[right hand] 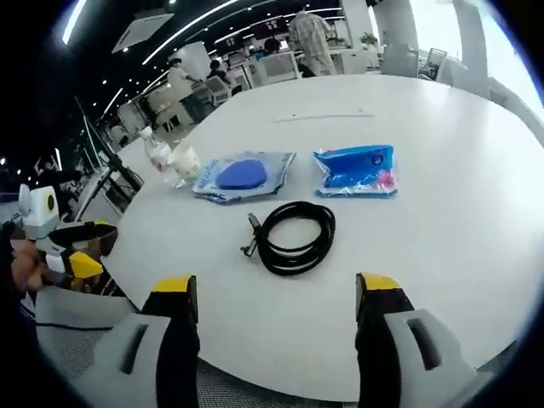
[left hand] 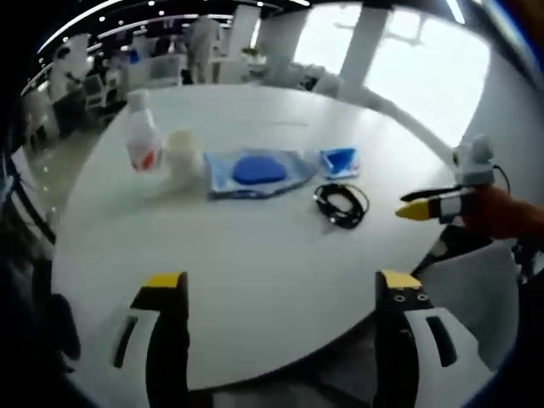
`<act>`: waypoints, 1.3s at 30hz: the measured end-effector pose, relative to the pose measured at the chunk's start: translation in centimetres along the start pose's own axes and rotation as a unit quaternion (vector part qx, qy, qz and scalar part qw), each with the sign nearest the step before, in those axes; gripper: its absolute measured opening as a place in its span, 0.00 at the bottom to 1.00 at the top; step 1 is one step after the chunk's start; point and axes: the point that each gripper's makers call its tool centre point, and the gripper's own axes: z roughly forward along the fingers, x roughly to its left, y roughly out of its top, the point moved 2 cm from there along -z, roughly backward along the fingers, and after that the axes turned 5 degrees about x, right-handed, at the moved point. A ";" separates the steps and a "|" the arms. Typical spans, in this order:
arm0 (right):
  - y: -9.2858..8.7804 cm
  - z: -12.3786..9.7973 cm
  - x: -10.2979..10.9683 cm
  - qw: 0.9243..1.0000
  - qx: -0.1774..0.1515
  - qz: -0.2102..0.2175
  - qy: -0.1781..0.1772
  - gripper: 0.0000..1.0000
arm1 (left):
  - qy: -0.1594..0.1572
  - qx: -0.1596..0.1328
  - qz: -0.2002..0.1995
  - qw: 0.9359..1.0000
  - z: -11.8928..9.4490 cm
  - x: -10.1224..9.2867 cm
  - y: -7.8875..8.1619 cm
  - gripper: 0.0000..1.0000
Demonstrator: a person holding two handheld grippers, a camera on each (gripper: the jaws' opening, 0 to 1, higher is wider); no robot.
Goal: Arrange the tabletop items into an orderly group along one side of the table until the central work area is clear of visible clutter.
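On the round white worktop (right hand: pixel 442 221) a coiled black cable (right hand: pixel 293 235) lies toward the near edge, with a clear pouch holding a blue pad (right hand: pixel 244 176), a small blue packet (right hand: pixel 358 169), a clear plastic bottle with a red label (left hand: pixel 142 133) and a white cup (left hand: pixel 183 153) in a row behind it. The left claw (left hand: pixel 280 293) hovers spread over the near edge, holding nothing. The right claw (right hand: pixel 276 293) is likewise spread and empty just short of the cable.

White round table (right hand: pixel 442 246), black coiled cable (right hand: pixel 293 235), bright blue packet (right hand: pixel 357 170) with pink corner, pale blue pouch (right hand: pixel 242 176) with darker blue oval, clear bottle (left hand: pixel 143 136) with red label, yellow-tipped black jaws
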 end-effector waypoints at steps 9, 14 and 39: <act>-3.7 -1.8 0.7 0.998 0.025 -0.033 -0.044 0.72 | 0.007 -0.007 0.046 0.999 -0.8 -0.7 0.2 0.88; -2.4 -3.1 0.4 0.992 0.020 -0.091 -0.090 0.71 | 0.039 -0.019 0.079 0.996 -1.2 -0.2 0.5 0.87; -2.1 -3.7 0.2 0.986 0.004 -0.121 -0.114 0.68 | 0.056 -0.063 0.053 0.995 -2.0 0.9 1.6 0.85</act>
